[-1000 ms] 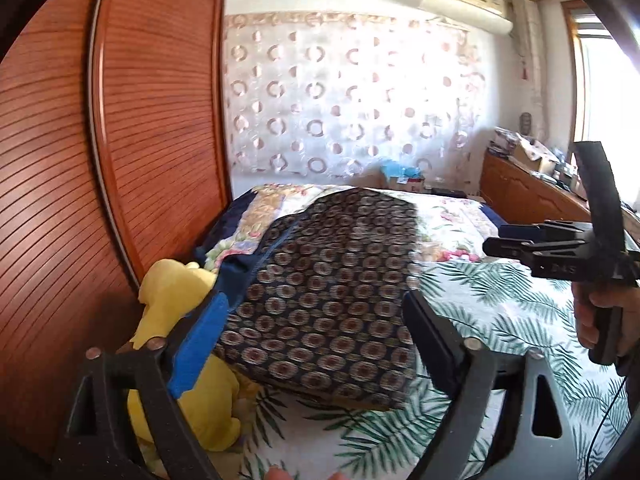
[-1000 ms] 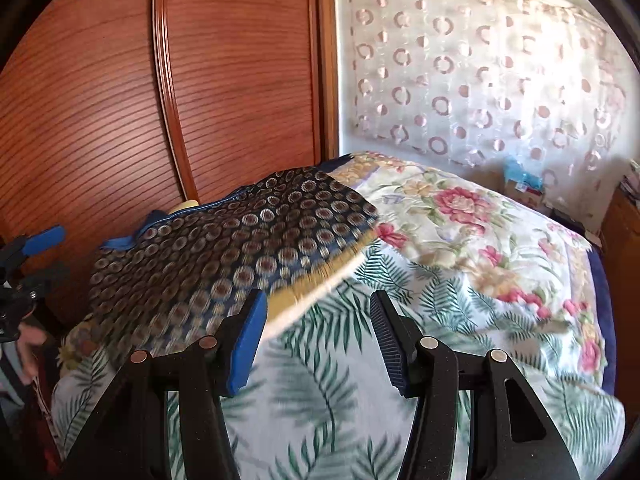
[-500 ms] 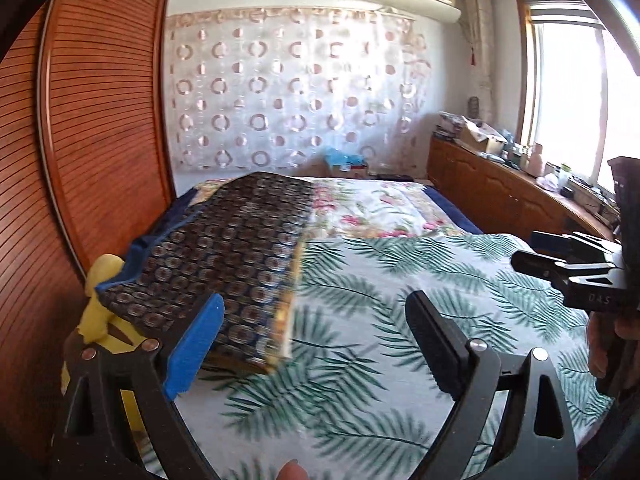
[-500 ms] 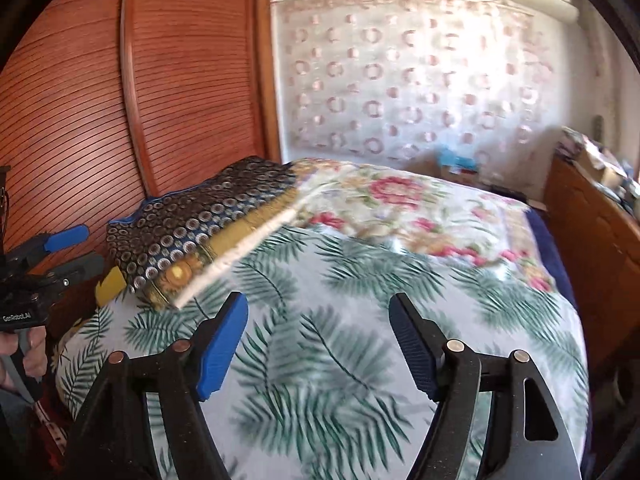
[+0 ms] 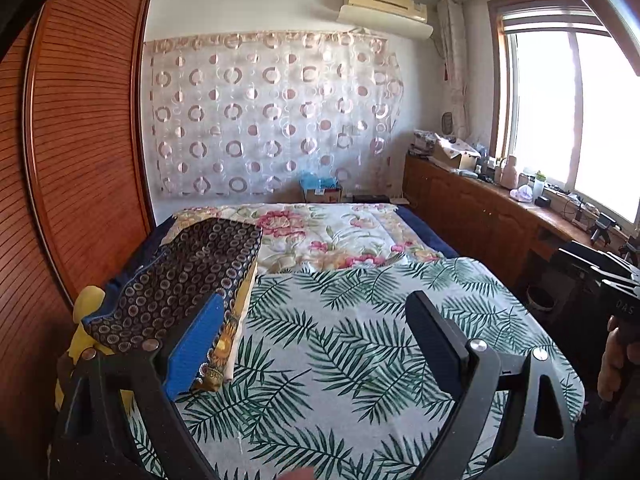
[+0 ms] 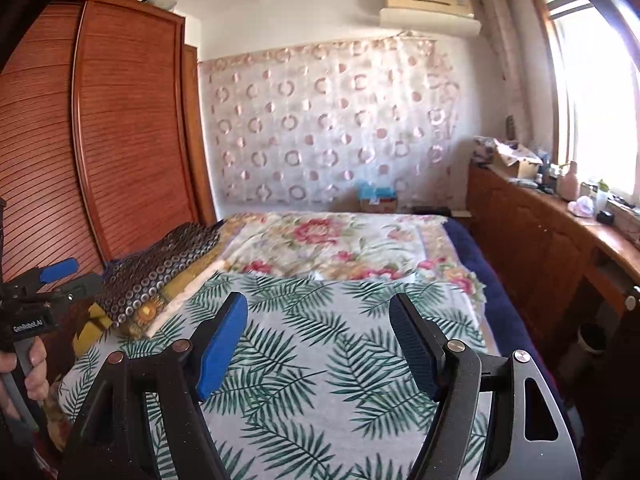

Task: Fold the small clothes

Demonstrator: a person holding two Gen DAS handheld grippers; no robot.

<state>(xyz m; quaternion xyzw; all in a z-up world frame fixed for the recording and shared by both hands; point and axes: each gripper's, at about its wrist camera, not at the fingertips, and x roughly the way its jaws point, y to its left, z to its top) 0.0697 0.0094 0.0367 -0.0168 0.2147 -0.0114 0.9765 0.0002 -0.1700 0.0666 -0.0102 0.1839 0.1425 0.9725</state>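
Dark, ring-patterned folded cloth [image 5: 188,276] lies flat at the bed's [image 5: 360,360] left edge, both the left gripper [image 5: 316,344] and right gripper [image 6: 320,348] spread and empty; only the right-wrist view shows the wardrobe's top [image 6: 120,4].

You face a bed [image 5: 360,344] under a palm-leaf sheet, a louvred wooden wardrobe [image 5: 80,160] at its left, a circle-patterned curtain [image 5: 272,116] on the far wall beneath an air conditioner [image 5: 384,4], and a bright window [image 5: 568,116] above a cluttered wooden cabinet [image 5: 472,208].
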